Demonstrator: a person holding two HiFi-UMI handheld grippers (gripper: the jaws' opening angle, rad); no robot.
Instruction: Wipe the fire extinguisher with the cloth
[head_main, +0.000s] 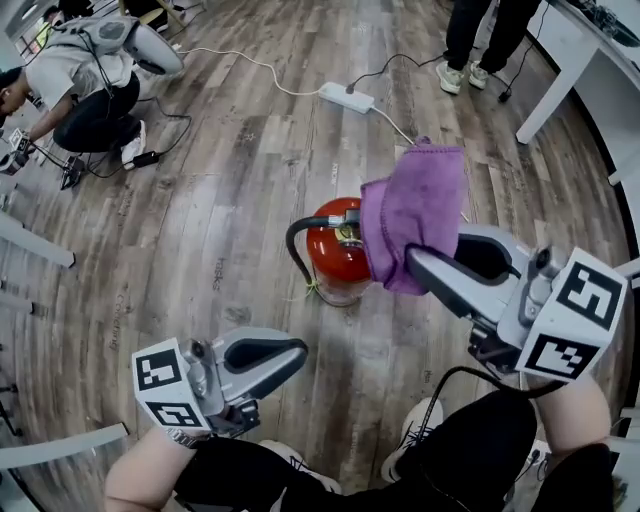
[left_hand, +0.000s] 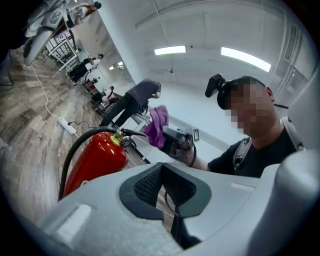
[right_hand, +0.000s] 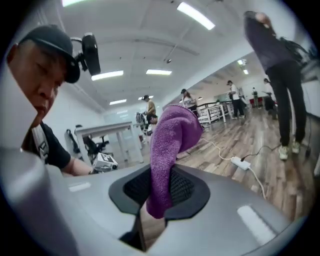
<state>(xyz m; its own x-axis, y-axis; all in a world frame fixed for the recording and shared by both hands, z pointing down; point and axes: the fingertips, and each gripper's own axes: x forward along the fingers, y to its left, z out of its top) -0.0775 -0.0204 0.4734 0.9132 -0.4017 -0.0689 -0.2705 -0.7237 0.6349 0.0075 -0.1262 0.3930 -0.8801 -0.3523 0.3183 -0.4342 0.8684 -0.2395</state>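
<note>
A red fire extinguisher (head_main: 336, 262) with a black hose stands on the wooden floor in the head view; the left gripper view shows the fire extinguisher (left_hand: 97, 161) too. My right gripper (head_main: 425, 262) is shut on a purple cloth (head_main: 415, 212), held up just right of the extinguisher's top and covering part of it. In the right gripper view the cloth (right_hand: 167, 152) hangs pinched between the pads. My left gripper (head_main: 290, 352) is shut and holds nothing, low at the front left, apart from the extinguisher. In the left gripper view the left gripper (left_hand: 162, 187) points level past the red body.
A white power strip (head_main: 346, 97) with cables lies on the floor behind the extinguisher. A crouching person (head_main: 85, 85) is at the far left and a standing person's legs (head_main: 478, 40) at the far right. White table legs (head_main: 548, 95) stand at the right.
</note>
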